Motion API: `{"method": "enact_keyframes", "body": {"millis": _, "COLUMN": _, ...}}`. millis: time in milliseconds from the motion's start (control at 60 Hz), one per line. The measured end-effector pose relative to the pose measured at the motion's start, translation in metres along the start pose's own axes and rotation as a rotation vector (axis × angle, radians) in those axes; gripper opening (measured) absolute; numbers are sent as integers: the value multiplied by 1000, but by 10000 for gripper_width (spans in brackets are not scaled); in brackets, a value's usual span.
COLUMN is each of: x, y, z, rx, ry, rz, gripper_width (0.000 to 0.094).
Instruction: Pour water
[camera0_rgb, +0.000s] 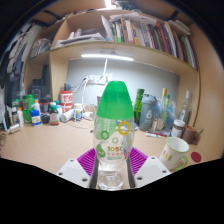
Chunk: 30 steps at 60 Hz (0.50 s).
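Observation:
A clear plastic bottle (113, 135) with a green cap and a white-and-green label stands upright between my fingers. Both purple pads (91, 160) press on its lower sides. My gripper (112, 168) is shut on the bottle and holds it above the wooden desk (45, 150). A white mug with a green pattern (175, 153) stands on the desk to the right of the bottle, a little beyond the fingers.
Several bottles and jars (40, 108) crowd the desk's far left, and glass bottles (160, 108) stand at the far right. A bookshelf (140, 35) hangs on the wall above. A dark round object (196, 157) lies by the mug.

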<state>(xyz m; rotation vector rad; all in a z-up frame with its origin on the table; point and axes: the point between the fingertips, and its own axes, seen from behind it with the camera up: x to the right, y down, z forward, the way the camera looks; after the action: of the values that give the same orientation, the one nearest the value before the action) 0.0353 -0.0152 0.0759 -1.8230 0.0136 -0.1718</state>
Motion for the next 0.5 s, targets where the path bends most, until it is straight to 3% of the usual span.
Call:
{"method": "enact_keyframes", "body": {"millis": 150, "x": 3, "y": 2, "z": 10, "rx": -47, "ry": -3, "rz": 23, "gripper_width": 334}}
{"method": "enact_keyframes", "body": {"millis": 267, "x": 6, "y": -8, "z": 11, "rx": -103, "ry": -64, "rz": 151, "gripper_width": 328}}
{"method": "enact_keyframes", "body": {"millis": 500, "x": 55, "y": -88, "z": 16, "rx": -124, "ry": -162, "rz": 1037, "gripper_width": 325}}
